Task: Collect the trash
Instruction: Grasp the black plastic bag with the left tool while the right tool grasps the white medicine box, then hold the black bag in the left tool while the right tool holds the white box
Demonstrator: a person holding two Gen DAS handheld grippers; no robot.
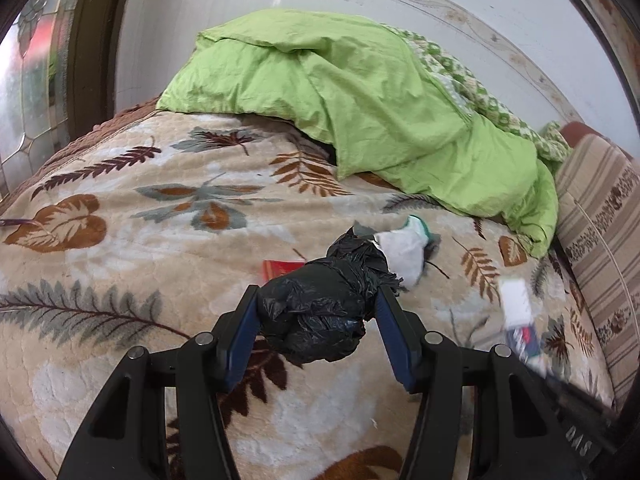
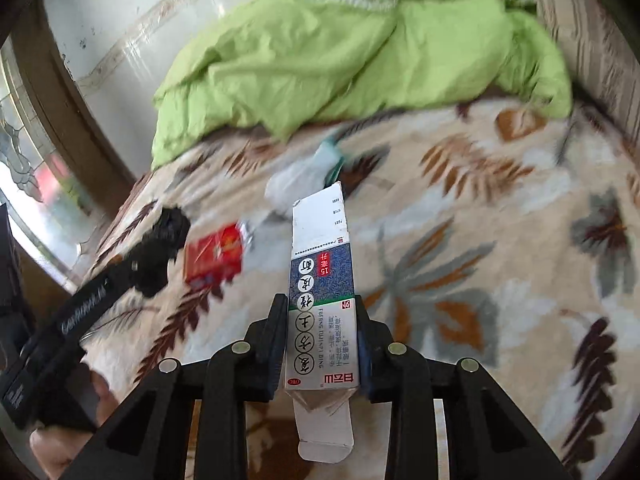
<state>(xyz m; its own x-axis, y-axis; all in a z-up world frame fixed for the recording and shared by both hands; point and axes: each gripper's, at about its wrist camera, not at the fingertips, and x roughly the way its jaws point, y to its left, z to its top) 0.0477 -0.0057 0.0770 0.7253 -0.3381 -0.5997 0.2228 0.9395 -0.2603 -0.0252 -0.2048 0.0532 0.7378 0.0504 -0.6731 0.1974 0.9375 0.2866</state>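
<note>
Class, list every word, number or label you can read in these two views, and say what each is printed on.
"FUFANG TUJINPI DING": white and blue box held in the right gripper.
"15": red patch on the same box.
Chinese characters in circles on the box: upside down, not read here.
Small print on the box's white end: too small.
Red packet on the blanket: blurred.
Lettering on the left gripper: blurred.

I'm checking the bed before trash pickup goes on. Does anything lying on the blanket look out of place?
Yes. A red packet and a crumpled white wrapper with a green edge lie loose on the leaf-patterned blanket, litter on a bed. The green duvet is only bunched up.
</note>
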